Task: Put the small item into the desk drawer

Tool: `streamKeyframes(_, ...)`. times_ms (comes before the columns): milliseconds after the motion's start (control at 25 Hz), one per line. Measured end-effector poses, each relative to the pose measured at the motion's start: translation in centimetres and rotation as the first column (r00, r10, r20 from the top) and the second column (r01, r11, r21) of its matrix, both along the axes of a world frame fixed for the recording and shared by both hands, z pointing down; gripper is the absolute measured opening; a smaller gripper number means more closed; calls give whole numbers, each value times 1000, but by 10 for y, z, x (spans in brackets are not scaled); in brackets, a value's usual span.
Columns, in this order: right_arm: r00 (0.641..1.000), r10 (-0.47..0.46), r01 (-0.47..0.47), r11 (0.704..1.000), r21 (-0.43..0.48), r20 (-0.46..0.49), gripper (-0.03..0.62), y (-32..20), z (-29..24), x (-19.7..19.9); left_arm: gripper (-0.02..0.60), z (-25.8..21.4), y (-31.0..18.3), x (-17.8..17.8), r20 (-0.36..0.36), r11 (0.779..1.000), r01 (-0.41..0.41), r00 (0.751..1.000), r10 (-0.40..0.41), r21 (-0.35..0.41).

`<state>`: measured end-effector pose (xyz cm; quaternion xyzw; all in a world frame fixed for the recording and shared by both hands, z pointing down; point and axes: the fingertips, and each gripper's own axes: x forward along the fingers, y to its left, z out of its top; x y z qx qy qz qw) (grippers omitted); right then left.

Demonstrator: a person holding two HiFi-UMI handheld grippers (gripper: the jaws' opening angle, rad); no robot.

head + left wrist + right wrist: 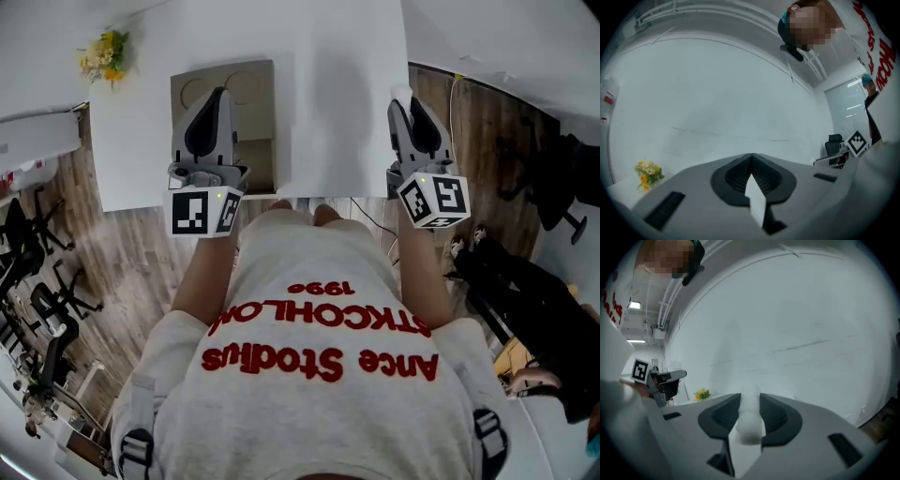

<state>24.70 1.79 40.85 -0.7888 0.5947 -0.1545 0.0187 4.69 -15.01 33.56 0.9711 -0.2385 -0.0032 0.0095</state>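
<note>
The white desk (pixel 337 103) lies below me, with a grey open drawer (pixel 253 84) at its left part. My left gripper (pixel 221 92) hovers over the drawer; in the left gripper view its jaws meet at the tip (pixel 751 155) with nothing between them. My right gripper (pixel 405 96) is over the desk's right edge. Its own view shows a small white rounded item (pixel 750 416) pinched between the jaws. Both gripper views look up at a bare white wall, so neither shows the drawer.
A small bunch of yellow flowers (pixel 105 56) sits at the desk's far left corner. Black office chairs (pixel 37 281) stand on the wooden floor to the left. Another dark chair (pixel 562 178) and a cable (pixel 455 103) are to the right. My torso fills the lower frame.
</note>
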Motion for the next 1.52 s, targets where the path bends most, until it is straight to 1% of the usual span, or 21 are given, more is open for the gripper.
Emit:
streamKeyframes(200, 997, 29, -17, 987, 158, -77, 127, 1, -58, 7, 6, -31, -4, 8, -59, 998, -10, 998, 14, 67)
streamKeyframes(400, 985, 62, -18, 964, 266, -159, 127, 5, -109, 8, 6, -58, -10, 11, -107, 994, -10, 994, 22, 111)
streamKeyframes(520, 970, 72, 1, 953, 302, -232, 127, 9, -134, 4, 6, -71, -11, 11, -124, 989, -9, 992, 28, 146)
streamKeyframes(600, 962, 78, 10, 948, 318, -261, 126, 12, -146, 0, 6, -79, -9, 9, -125, 984, -7, 992, 29, 177)
streamKeyframes(720, 960, 77, 19, 941, 338, -269, 127, 15, -154, -4, 6, -87, -5, 5, -120, 975, 1, 992, 26, 222)
streamKeyframes(840, 963, 65, 30, 938, 345, -260, 126, 14, -156, -6, 6, -90, -4, -1, -122, 971, 15, 992, 14, 238)
streamKeyframes(920, 966, 40, 52, 938, 343, -256, 126, 9, -157, -10, 6, -92, -7, -9, -123, 970, 38, 992, -9, 241)
streamKeyframes(1040, 967, -21, 109, 936, 336, -256, 126, -2, -158, -23, 6, -93, -11, -27, -130, 968, 87, 990, -58, 234)
streamKeyframes(1200, 959, -113, 199, 923, 330, -261, 126, -24, -157, -40, 6, -90, -17, -51, -133, 960, 165, 982, -137, 226)
streamKeyframes(1360, 938, -228, 307, 896, 322, -260, 126, -53, -156, -59, 6, -87, -25, -77, -121, 940, 260, 964, -238, 223)
streamKeyframes(1520, 904, -340, 413, 852, 322, -260, 126, -81, -156, -91, 6, -86, -29, -117, -119, 906, 360, 932, -341, 221)
